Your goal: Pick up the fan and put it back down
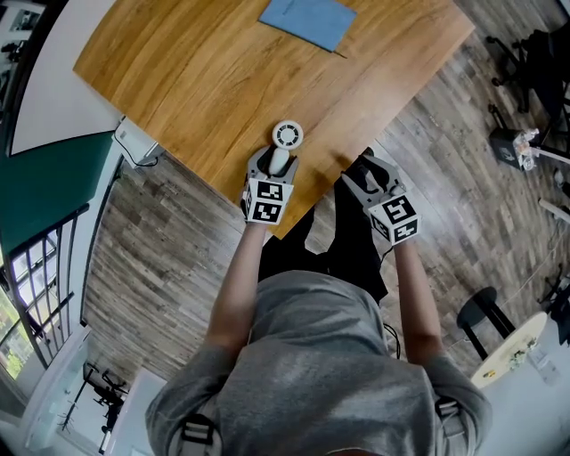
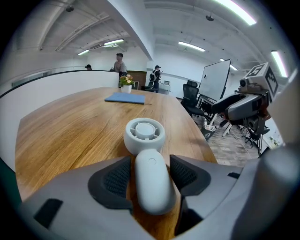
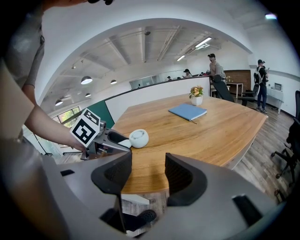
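Closest to the lens, grey-shirted shoulders point(image 1: 312, 374), both forearms stretched toward the near corner of the wooden table point(image 1: 205, 98). On that corner, close to the table's near edge, a small white handheld fan point(image 1: 285, 147), round head toward the table's middle, handle toward the person. Looks to be lying on the tabletop rather than raised off it. Around the handle, the left gripper point(image 1: 277, 163): seen along its own jaws, one ribbed pad on each side of the fan point(image 2: 147, 159), a thin strip of wood showing between the left-hand pad and the handle. So: jaws parted, bracketing the handle closely, not visibly squeezing it. Off the table's edge, over the plank floor and to the right of the fan, the right gripper point(image 1: 370, 171), jaws wide apart with nothing between them, only table edge and floor beyond; from its view, fan point(image 3: 137, 138) and left gripper point(image 3: 110, 139) both resting at the table's corner. Farther across the table, a blue notebook point(image 1: 308, 20) and a small potted flower point(image 3: 196, 96), both well apart from the fan. Judging progress: fan on the table and ungripped, so either just short of the pickup or just after the set-down; impossible to say which from this alone. If the former, closing, lifting and lowering all yet to do.
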{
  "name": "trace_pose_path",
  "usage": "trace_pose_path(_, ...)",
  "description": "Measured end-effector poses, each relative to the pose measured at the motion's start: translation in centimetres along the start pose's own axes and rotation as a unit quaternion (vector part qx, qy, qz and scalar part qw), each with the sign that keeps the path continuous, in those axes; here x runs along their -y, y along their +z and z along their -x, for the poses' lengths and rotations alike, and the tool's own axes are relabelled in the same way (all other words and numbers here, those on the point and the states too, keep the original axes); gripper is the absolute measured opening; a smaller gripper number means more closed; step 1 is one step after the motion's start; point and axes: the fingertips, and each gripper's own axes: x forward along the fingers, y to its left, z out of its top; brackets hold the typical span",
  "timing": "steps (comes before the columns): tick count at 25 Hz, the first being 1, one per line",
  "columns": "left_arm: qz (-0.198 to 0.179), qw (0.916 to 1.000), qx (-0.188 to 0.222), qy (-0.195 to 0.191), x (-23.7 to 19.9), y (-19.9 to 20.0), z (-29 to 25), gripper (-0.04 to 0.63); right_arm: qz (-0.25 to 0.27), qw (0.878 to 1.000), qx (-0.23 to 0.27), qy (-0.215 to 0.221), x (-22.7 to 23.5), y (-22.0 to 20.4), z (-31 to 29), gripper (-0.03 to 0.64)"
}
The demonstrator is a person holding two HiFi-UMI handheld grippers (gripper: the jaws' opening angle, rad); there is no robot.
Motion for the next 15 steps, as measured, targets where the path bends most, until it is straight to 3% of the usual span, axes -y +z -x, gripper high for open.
trace_pose_path(5,-0.005,0.9998,-0.004,0.019,-0.1,0.0,-0.1,0.263,0.004,1.0,0.001,0.016,-0.2,0.0,-0.4,0.23)
trace_pose_path(9,0.003,0.9994,-0.003,0.033,-0.9,-0.1,-0.1,0.203,0.003,1.0,-0.001,0.025,-0.1,-0.2,-0.9,0.23)
trace_pose_path(15,0.002,0.9993,-0.002,0.037,-1.0,0.0,-0.1,0.201,0.003,0.999,-0.005,0.038,0.2,0.0,-1.2,0.23)
